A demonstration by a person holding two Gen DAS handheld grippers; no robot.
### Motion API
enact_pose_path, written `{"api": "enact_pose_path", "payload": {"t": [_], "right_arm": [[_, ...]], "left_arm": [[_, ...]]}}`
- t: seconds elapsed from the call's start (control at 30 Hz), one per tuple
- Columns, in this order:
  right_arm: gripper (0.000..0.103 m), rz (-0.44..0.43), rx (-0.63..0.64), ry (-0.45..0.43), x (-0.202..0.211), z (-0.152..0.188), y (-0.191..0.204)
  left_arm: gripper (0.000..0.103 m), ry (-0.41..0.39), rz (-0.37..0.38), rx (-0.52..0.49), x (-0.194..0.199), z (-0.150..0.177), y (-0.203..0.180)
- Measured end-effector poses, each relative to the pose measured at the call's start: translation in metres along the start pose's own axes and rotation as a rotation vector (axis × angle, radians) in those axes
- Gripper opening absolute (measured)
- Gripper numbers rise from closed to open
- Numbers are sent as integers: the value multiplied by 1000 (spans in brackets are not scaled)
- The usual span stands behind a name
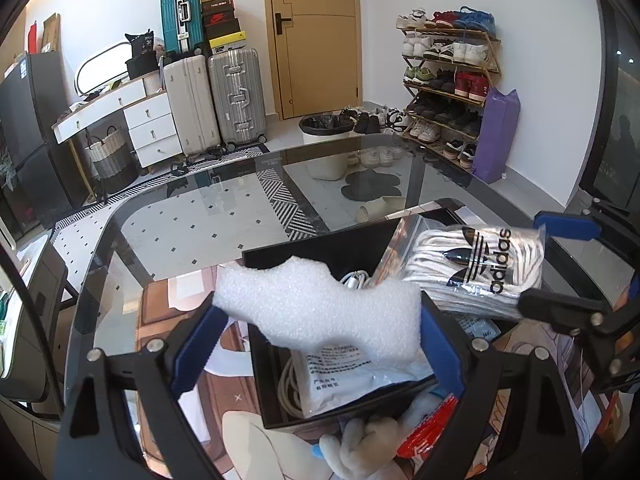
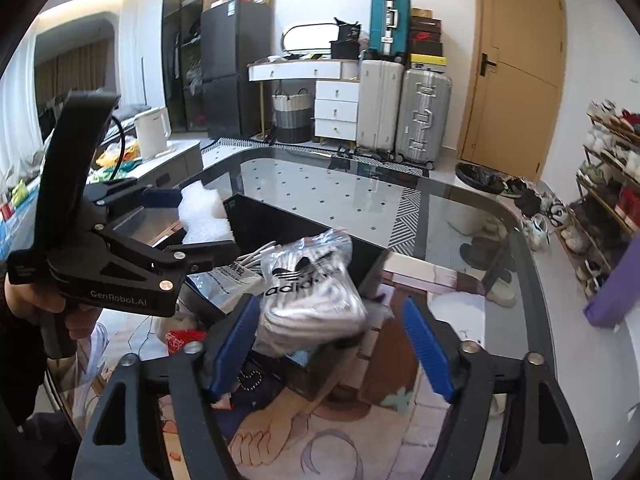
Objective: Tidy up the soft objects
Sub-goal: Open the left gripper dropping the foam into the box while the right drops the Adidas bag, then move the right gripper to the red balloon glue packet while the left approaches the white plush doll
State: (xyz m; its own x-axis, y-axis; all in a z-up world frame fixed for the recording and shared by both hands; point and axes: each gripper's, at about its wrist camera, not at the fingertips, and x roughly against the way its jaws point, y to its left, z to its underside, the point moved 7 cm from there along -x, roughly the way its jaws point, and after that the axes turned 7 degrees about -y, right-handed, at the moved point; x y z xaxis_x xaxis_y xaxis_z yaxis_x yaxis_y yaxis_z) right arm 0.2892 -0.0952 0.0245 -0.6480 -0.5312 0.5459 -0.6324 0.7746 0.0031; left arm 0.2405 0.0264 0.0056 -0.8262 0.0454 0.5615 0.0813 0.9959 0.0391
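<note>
Black bin (image 1: 320, 250): we saw it at the lower centre of the left wrist view, standing open on the glass table (image 1: 192, 216).
Bin contents: we made out white cables (image 1: 354, 280), a printed white pouch (image 1: 340, 380) and a bagged pack of white socks (image 1: 476, 266) leaning over its right rim.
Left gripper (image 1: 320, 344): we saw its blue pads clamped on a white foam piece (image 1: 316, 308), held above the bin.
Right gripper (image 2: 330, 346): we found its fingers apart; the sock pack (image 2: 310, 296) sat between them, against the left pad and clear of the right.
Outside the bin: we noticed a grey plush toy (image 1: 360, 448) and a red packet (image 1: 430, 428) just below its near wall, at the bottom of the left wrist view.
</note>
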Motion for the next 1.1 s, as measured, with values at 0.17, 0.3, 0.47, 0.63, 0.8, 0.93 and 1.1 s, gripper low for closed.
{"api": "enact_pose_path", "payload": {"t": [0.17, 0.3, 0.47, 0.63, 0.8, 0.93, 1.1], "right_arm": [[81, 14, -17, 7, 6, 4, -5], [87, 8, -25, 2, 11, 5, -2], [98, 3, -45, -1, 14, 9, 2], [101, -6, -55, 2, 18, 17, 11], [101, -15, -64, 5, 22, 26, 24], [102, -29, -72, 19, 20, 33, 31], [102, -40, -84, 45, 16, 42, 43]], "left_arm": [[93, 9, 7, 0, 0, 1, -4], [103, 3, 18, 2, 5, 3, -7], [103, -20, 4, -2, 20, 5, -8], [103, -34, -22, 28, 37, 14, 0], [103, -38, -55, 49, 52, 32, 7], [103, -39, -61, 71, 59, 42, 11], [103, -36, -75, 90, 65, 55, 18]]}}
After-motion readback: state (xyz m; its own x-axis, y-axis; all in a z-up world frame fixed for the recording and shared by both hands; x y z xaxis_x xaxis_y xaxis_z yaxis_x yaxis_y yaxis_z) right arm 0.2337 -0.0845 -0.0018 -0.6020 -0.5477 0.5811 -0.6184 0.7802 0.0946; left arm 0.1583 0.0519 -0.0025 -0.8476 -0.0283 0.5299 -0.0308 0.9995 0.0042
